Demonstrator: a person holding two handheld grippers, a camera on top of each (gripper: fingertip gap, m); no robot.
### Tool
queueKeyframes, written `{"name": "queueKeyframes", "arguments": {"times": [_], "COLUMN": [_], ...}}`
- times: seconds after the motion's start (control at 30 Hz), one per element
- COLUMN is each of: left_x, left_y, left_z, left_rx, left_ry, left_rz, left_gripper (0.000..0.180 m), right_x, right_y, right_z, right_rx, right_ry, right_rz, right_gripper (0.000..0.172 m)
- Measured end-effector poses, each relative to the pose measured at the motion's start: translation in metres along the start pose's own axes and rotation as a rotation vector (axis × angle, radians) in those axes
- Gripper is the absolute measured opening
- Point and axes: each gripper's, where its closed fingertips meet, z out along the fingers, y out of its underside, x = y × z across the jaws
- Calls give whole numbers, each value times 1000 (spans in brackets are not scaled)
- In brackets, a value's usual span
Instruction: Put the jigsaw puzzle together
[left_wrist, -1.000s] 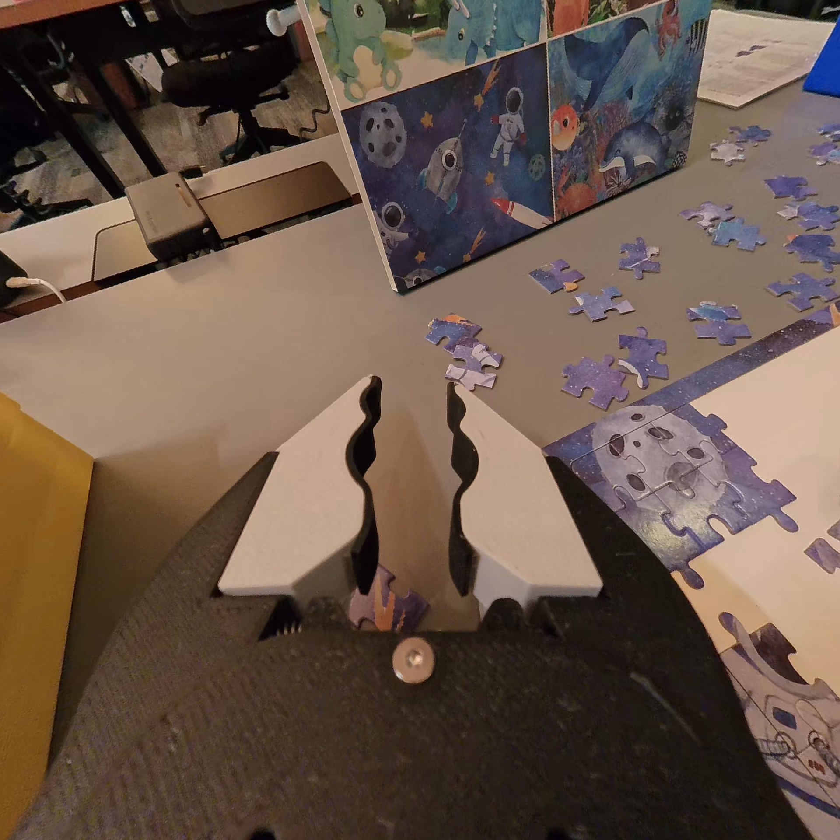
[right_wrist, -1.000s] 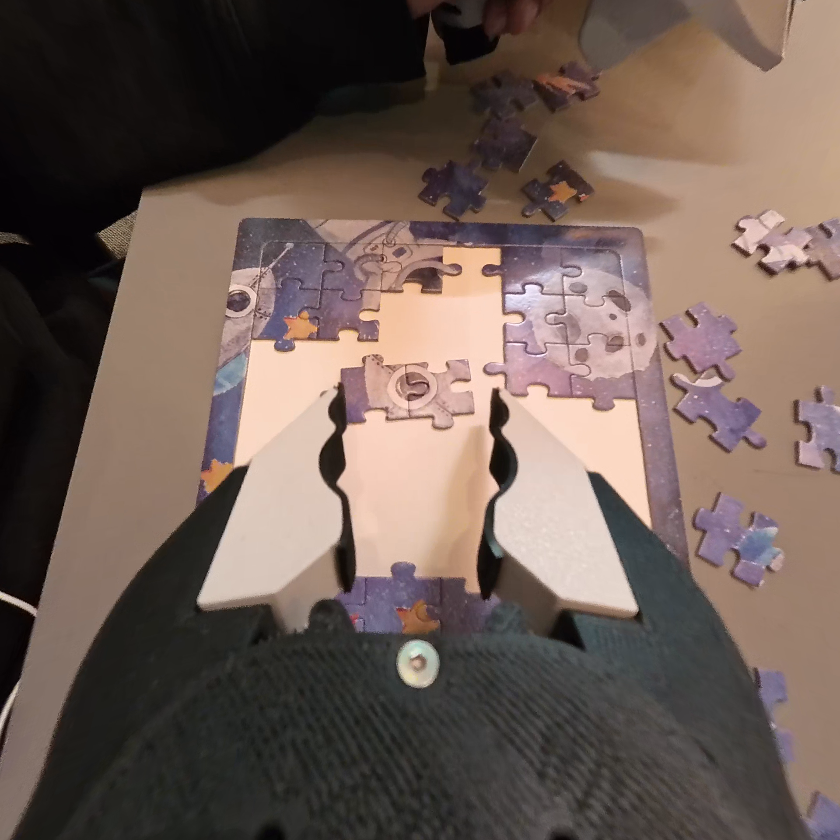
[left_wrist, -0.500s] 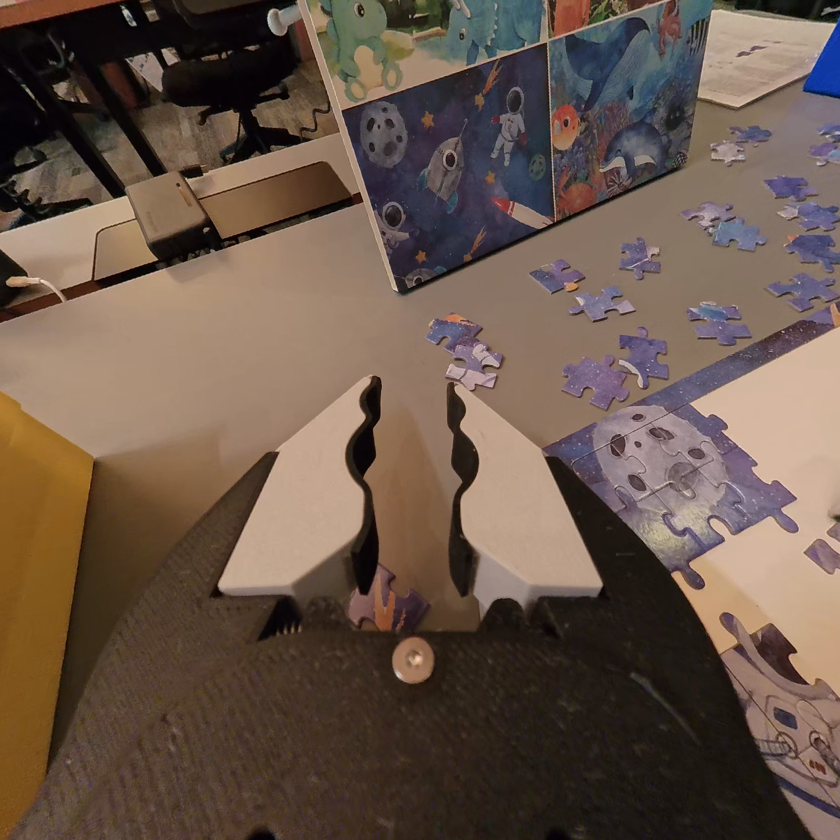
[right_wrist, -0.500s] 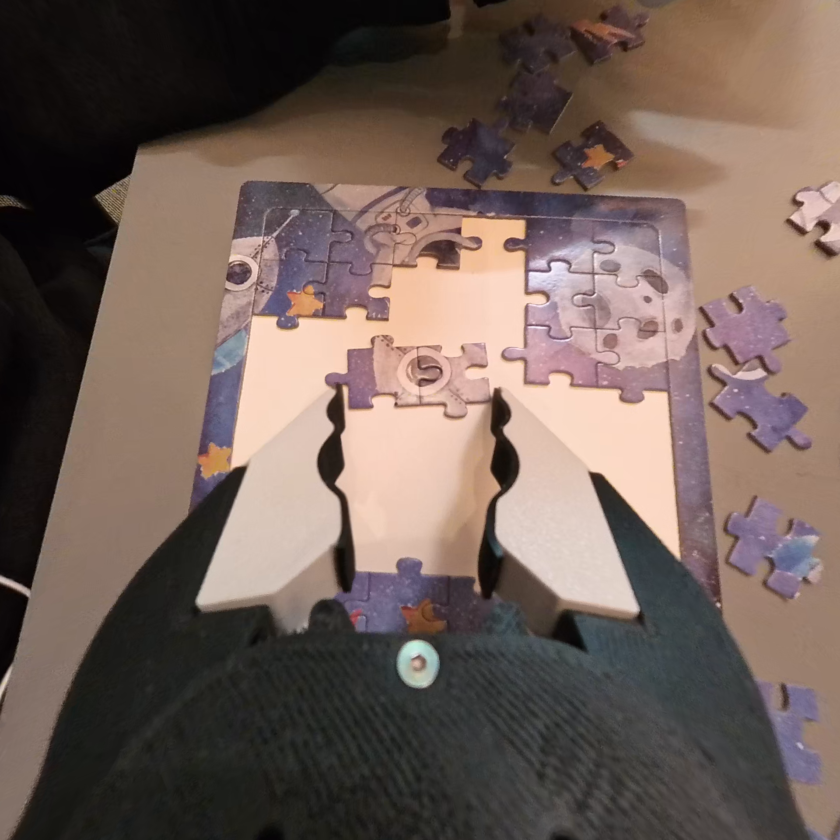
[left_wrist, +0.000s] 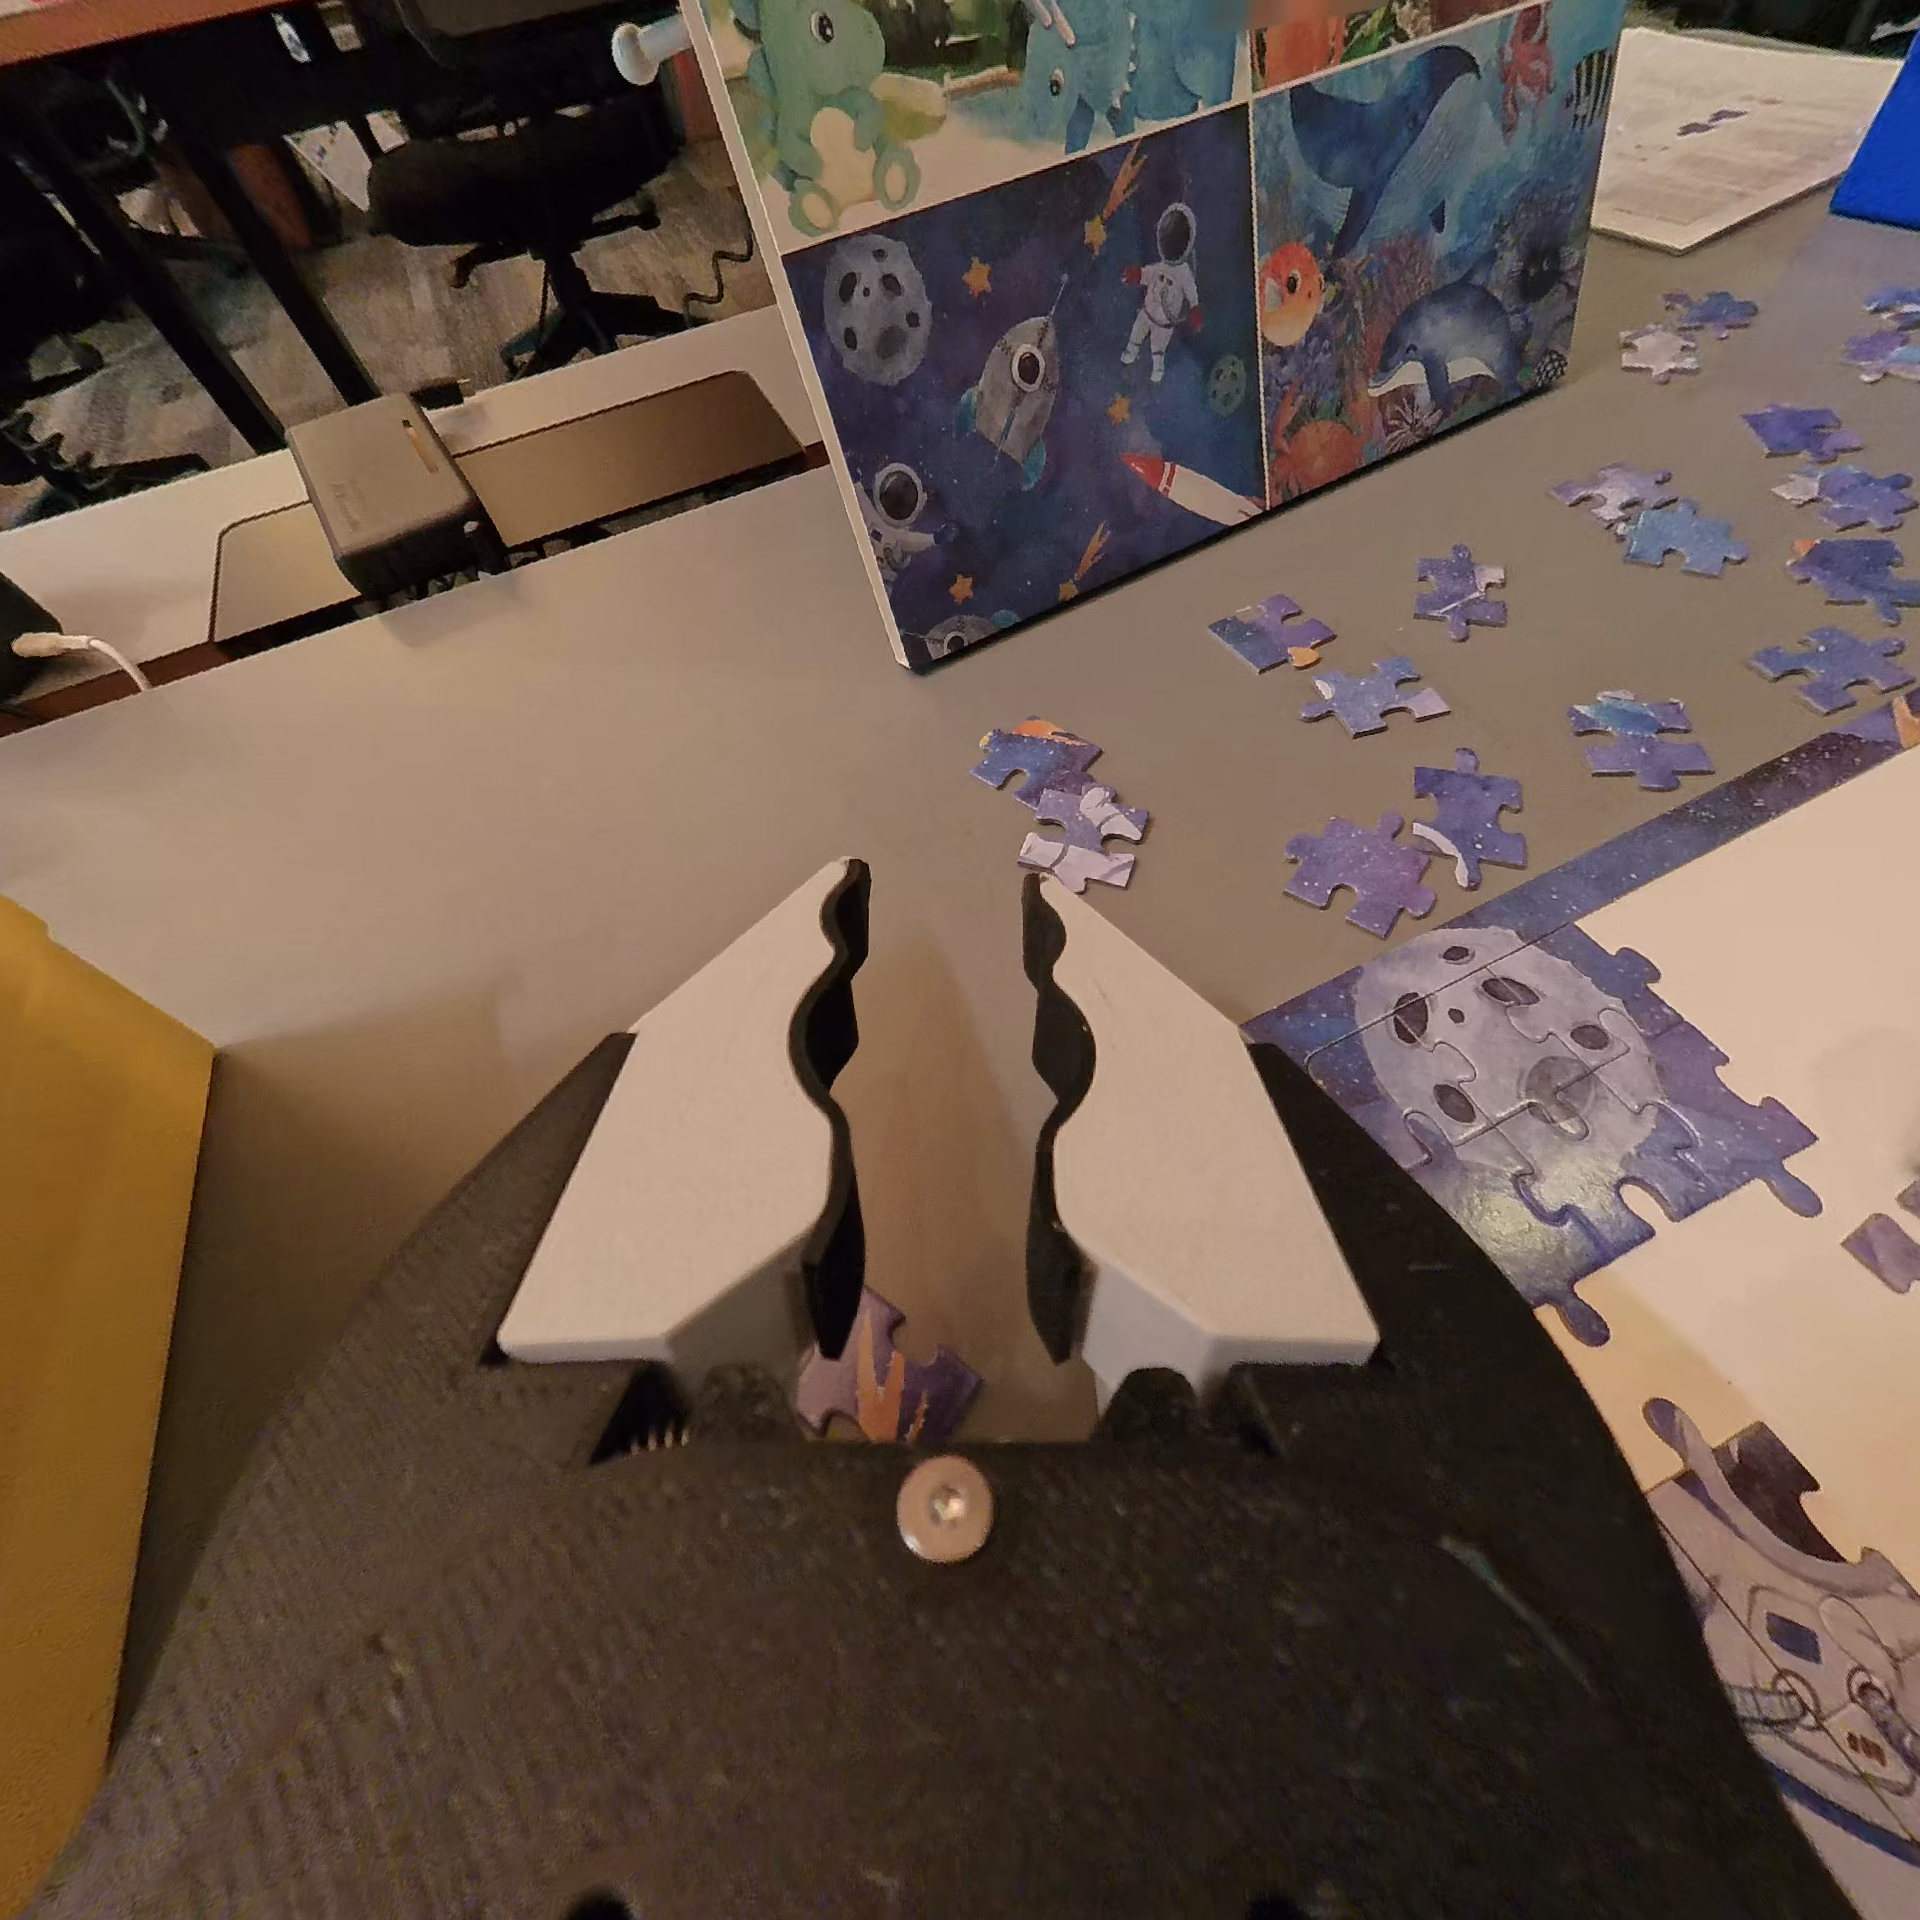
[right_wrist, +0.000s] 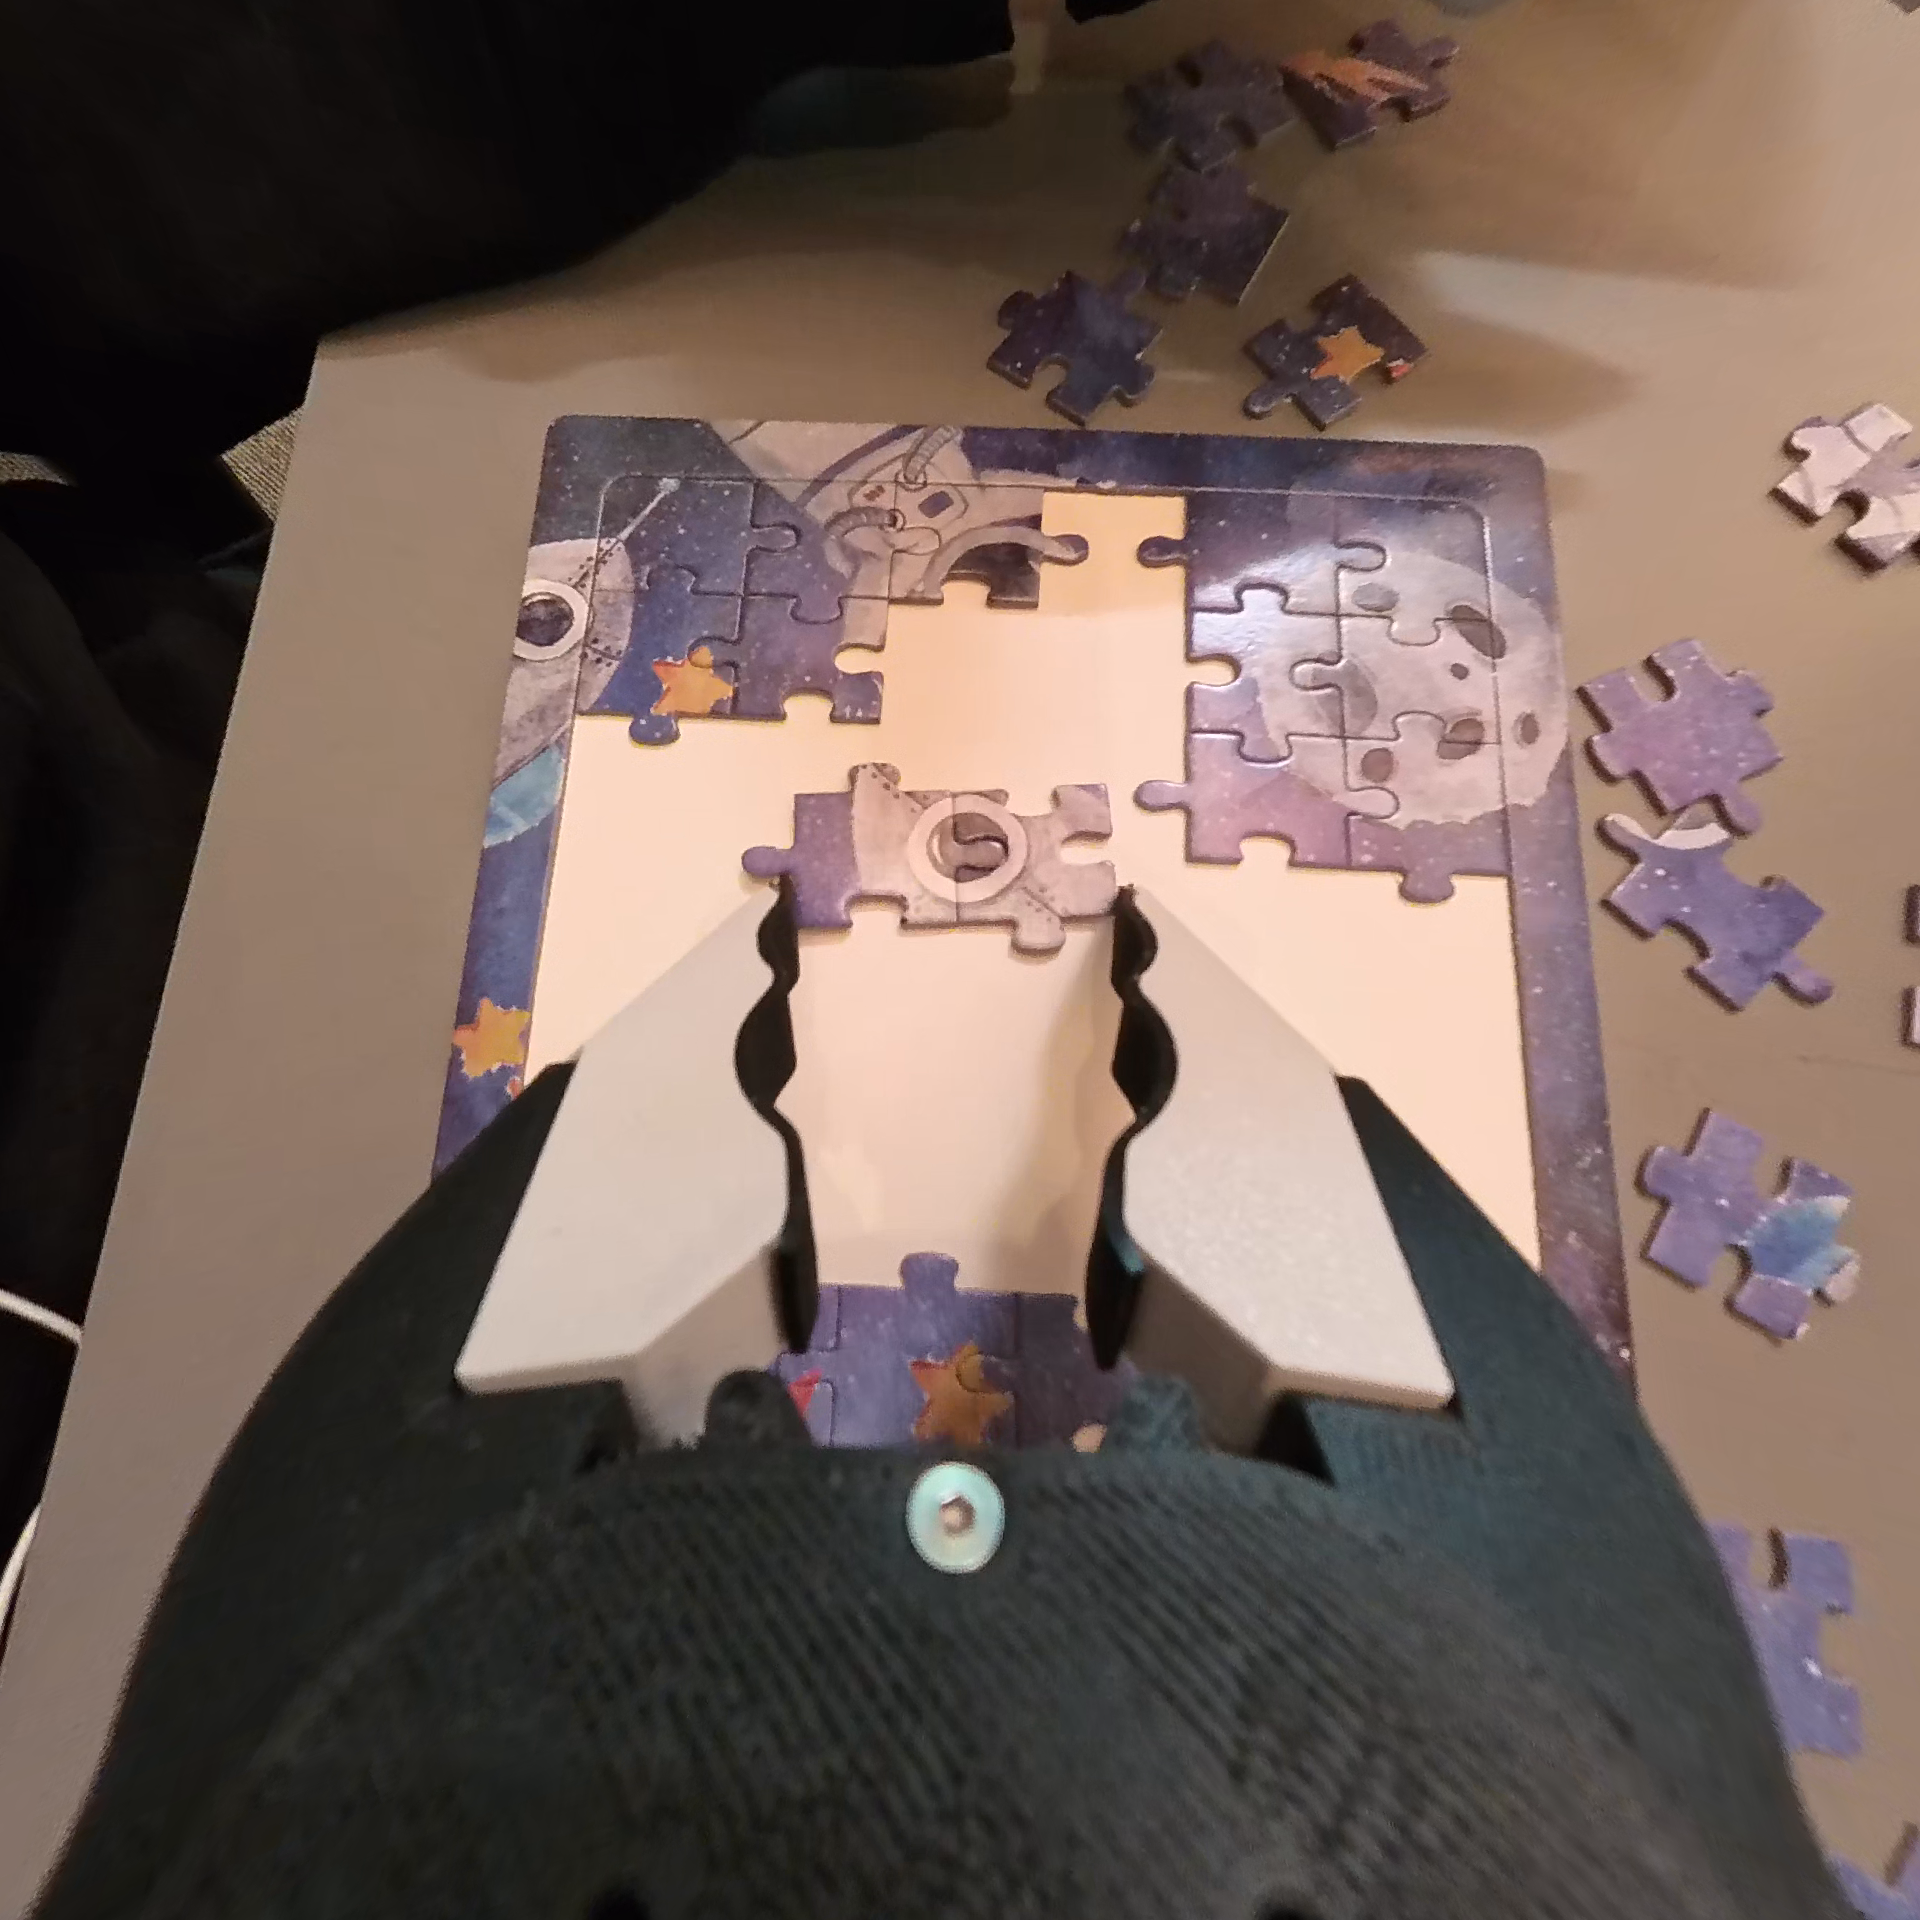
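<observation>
Since the earlier frames the right gripper (right_wrist: 951, 894) has been brought nearer the joined pair of pieces (right_wrist: 951, 852) on the puzzle board (right_wrist: 1548, 935); its jaws are spread wide, tips just beside the pair. The left gripper (left_wrist: 945, 883), jaws narrow and empty, is held unmoved over the table (left_wrist: 520, 779), and only its view shows the picture box (left_wrist: 1143, 312).

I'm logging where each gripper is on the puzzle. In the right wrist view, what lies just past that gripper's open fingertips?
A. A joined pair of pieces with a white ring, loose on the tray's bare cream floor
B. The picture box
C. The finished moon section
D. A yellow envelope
A: the right gripper stands open, its tips at the near edge of the ringed pair on the puzzle tray.
</observation>
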Motion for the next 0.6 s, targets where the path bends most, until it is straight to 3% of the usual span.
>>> {"name": "queueKeyframes", "arguments": {"times": [0.6], "left_x": [0], "left_y": [0], "left_z": [0], "left_rx": [2], "left_ry": [-1], "left_rz": [0], "left_gripper": [28], "right_x": [8], "right_y": [1], "right_z": [-6], "right_rx": [7], "right_ry": [36], "right_rz": [14], "right_gripper": [45]}}
